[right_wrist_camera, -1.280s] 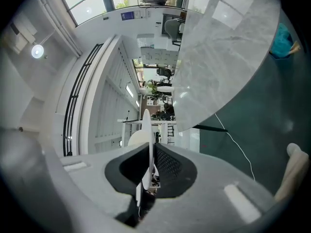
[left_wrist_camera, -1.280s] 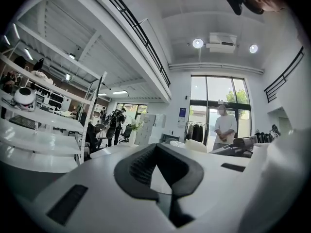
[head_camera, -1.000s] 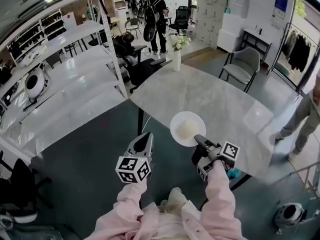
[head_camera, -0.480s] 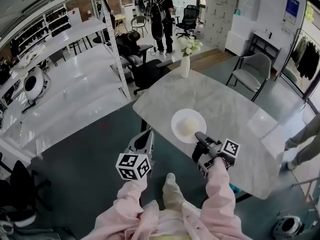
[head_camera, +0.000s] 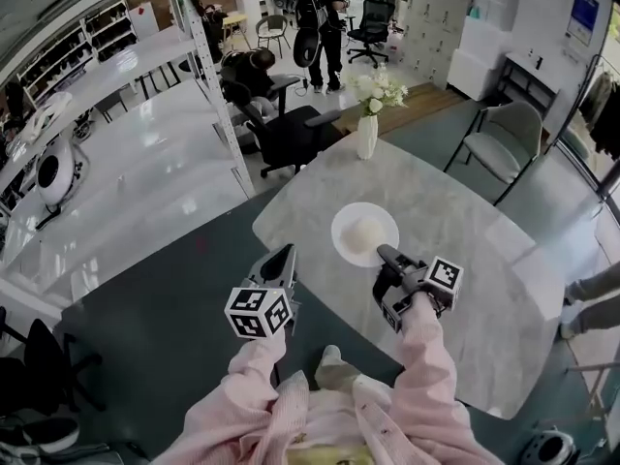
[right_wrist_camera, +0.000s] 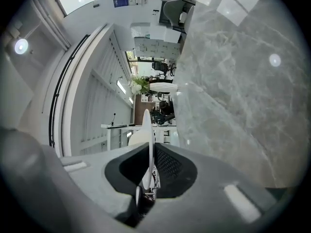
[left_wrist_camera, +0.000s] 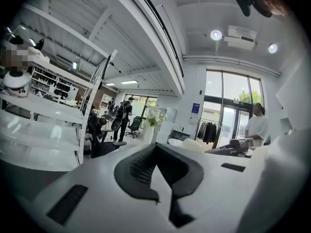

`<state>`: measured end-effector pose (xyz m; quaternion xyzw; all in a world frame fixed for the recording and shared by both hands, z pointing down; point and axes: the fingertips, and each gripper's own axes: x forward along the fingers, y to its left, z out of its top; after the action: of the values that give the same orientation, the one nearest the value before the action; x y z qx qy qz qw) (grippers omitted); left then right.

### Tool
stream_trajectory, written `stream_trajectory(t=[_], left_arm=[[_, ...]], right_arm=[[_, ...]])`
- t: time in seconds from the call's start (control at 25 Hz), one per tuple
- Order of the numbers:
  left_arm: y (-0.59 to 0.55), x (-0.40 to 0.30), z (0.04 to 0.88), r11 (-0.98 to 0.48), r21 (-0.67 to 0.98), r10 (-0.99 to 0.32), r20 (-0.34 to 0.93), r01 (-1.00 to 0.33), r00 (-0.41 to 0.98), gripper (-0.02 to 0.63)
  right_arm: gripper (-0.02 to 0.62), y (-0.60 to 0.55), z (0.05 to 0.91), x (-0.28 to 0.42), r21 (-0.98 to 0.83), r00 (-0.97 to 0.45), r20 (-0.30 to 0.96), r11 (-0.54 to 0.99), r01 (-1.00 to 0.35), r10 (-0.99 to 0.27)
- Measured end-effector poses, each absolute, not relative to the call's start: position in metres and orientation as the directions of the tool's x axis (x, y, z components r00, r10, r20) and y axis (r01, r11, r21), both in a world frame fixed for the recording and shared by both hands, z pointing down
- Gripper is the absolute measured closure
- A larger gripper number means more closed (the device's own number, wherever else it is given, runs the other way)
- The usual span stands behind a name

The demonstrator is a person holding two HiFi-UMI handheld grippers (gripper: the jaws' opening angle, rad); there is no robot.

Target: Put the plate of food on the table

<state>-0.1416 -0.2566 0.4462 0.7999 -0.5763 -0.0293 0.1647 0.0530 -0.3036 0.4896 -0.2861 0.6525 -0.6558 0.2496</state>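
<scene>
A white plate (head_camera: 365, 233) with a pale mound of food (head_camera: 367, 230) hangs over the near left part of the grey marble table (head_camera: 465, 260). My right gripper (head_camera: 386, 257) is shut on the plate's near rim. In the right gripper view the plate (right_wrist_camera: 147, 130) shows edge-on between the pads, a little apart from the tabletop (right_wrist_camera: 228, 81). My left gripper (head_camera: 281, 263) is held off the table's left edge, over the dark floor. Its jaws are together with nothing in them (left_wrist_camera: 156, 152).
A white vase of flowers (head_camera: 367, 129) stands at the table's far end. A grey chair (head_camera: 504, 143) is at the back right and a black office chair (head_camera: 291, 129) at the back left. White shelving (head_camera: 116, 153) runs along the left. People stand far behind (head_camera: 320, 8).
Both grippers have moved forward together. The plate, still in the right gripper, has come further in over the tabletop, and the vase and table look nearer.
</scene>
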Motion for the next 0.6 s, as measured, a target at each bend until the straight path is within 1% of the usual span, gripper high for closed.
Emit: stream_trajectory(t=[0.2,0.44,0.6], left_arm=[[-0.297,-0.142,0.473,-0.270,0.313,-0.922,0.191,-0.911,0.338,0.614],[-0.337,-0.144,0.511,-0.239,0.363,-0.900,0.266,-0.900,0.346,0.614],[-0.358,-0.145,0.539,-0.212,0.394,-0.877,0.327,-0.894,0.352,0.614]], right_arm=[[0.571,-0.349,0.515,0.049,-0.996,-0.709,0.086,-0.042,-0.079,-0.700],[0.569,-0.388,0.547,0.032,-0.989,-0.733,0.143,-0.069,-0.131,-0.665],[0.569,-0.410,0.570,0.022,-0.977,-0.732,0.210,-0.116,-0.179,-0.648]])
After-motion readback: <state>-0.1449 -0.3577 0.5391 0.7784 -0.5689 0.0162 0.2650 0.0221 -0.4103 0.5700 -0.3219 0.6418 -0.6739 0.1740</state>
